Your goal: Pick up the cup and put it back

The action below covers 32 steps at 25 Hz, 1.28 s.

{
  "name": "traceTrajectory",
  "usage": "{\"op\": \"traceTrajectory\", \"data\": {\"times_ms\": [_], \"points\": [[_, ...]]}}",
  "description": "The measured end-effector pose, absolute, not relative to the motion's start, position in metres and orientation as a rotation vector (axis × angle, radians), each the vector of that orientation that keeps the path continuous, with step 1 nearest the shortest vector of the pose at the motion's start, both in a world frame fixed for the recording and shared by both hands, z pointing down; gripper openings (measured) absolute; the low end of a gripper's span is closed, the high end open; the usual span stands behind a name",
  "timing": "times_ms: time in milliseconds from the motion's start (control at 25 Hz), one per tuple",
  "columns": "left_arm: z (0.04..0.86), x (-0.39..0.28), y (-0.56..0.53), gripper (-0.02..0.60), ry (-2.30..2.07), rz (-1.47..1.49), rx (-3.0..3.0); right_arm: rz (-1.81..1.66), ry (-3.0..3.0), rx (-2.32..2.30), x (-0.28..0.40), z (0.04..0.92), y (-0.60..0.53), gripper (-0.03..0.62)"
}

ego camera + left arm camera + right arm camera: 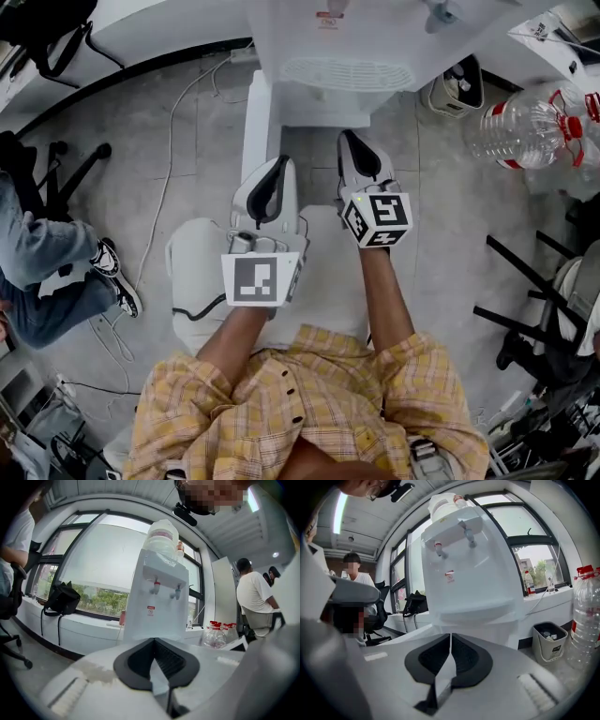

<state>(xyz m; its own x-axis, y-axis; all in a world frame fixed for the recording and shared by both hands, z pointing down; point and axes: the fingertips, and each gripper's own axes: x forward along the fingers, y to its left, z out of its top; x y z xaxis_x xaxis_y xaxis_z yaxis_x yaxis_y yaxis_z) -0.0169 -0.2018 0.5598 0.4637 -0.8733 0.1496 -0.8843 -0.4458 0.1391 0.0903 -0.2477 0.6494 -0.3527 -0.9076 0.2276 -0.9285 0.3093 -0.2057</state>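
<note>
1. I cannot tell where the cup is. The only candidate is a small reddish thing (122, 617) on the window ledge (84, 623), just left of the water dispenser (157, 606), and it is too small to make out.
2. The left gripper (279, 164) has its jaws closed, the dark pads meeting at the tips with nothing between them. It points at the foot of the water dispenser.
3. The right gripper (349, 139) is just beside the left one and reaches slightly further forward. Its jaws are also together, with only a hairline slit at the tips, and they hold nothing.
4. Both grippers hang over the grey floor (187, 187) in front of the water dispenser, below its ribbed drip tray (347, 73). They are apart from it.
5. The water dispenser is white, with two taps (452, 538) and an upturned bottle (161, 538) on top.
6. To its right a small bin (551, 641) stands by the wall, with clear plastic bottles with red caps (525, 127) near it.
7. To its left a black bag (62, 599) sits on the ledge under the windows, and a cable (173, 141) trails across the floor.
8. The person holding the grippers wears a yellow checked shirt (309, 403).
9. A seated person in jeans (47, 272) is at the left edge of the head view, and another person in a white shirt (255, 592) stands off to the right.
</note>
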Motion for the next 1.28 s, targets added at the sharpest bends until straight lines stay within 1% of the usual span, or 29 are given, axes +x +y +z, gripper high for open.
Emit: {"op": "traceTrajectory", "data": {"times_ms": [120,200,600,840,1280], "points": [[0.567,-0.017,-0.200,0.003,-1.559,0.076,2.514,0.479,-2.494,1.722,0.091,0.671,-0.257,0.017],[0.570,-0.017,-0.198,0.003,-1.570,0.074,2.512,0.495,-2.489,1.713,0.090,0.686,-0.265,0.042],[0.580,-0.005,-0.195,0.003,-1.571,0.083,2.503,0.527,-2.374,1.704,0.092,0.763,-0.305,0.115],[0.596,0.000,-0.190,0.003,-1.556,0.107,2.499,0.536,-2.327,1.707,0.093,0.808,-0.325,0.133],[0.624,0.004,-0.182,0.003,-1.524,0.156,2.495,0.527,-2.249,1.764,0.102,0.868,-0.367,0.140]]}}
